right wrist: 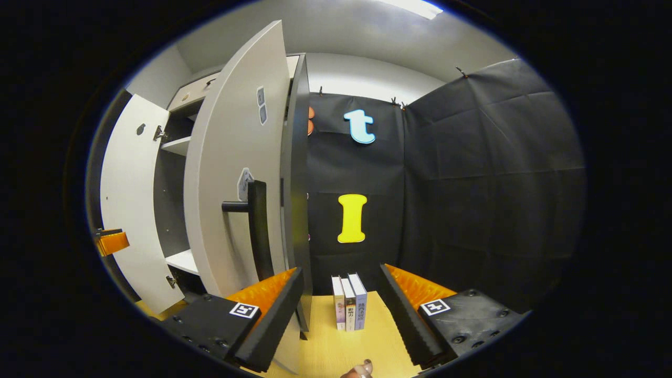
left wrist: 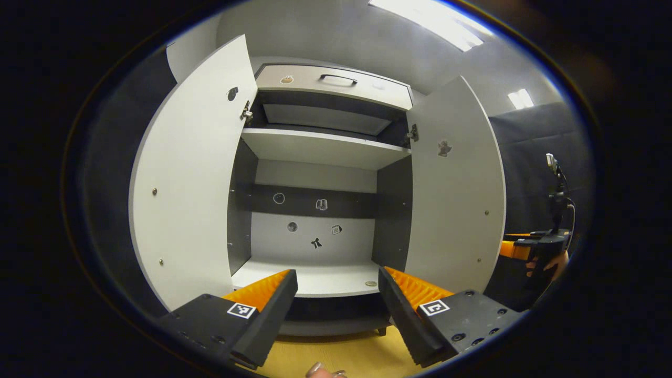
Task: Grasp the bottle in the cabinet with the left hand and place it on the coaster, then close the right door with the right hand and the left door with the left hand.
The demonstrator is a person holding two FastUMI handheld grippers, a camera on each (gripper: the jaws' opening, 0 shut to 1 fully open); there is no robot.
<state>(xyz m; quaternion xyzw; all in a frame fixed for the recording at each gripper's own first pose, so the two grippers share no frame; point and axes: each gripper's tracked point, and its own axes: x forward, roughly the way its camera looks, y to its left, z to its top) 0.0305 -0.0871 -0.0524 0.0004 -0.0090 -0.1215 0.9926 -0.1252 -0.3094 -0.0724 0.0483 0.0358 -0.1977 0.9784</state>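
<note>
The grey cabinet [left wrist: 320,148] stands open in the left gripper view, its left door [left wrist: 189,184] and right door [left wrist: 457,199] both swung wide. My left gripper [left wrist: 336,286] is open in front of the lower compartment, nothing between its fingers. The lower shelf [left wrist: 315,278] holds a small flat disc [left wrist: 371,283] near its front right. My right gripper [right wrist: 341,283] is open too, on the outer side of the right door [right wrist: 231,184], beside its black bar handle [right wrist: 257,231]. Past the right door's edge, a hand holds my right gripper [left wrist: 525,247].
Three books [right wrist: 349,304] stand upright on the yellow tabletop [right wrist: 336,346] between my right gripper's fingers, farther off. A drawer [left wrist: 336,84] with a dark handle tops the cabinet. Small stickers dot the cabinet's back panel [left wrist: 315,231]. The left door [right wrist: 128,210] and my left gripper [right wrist: 111,241] appear at far left.
</note>
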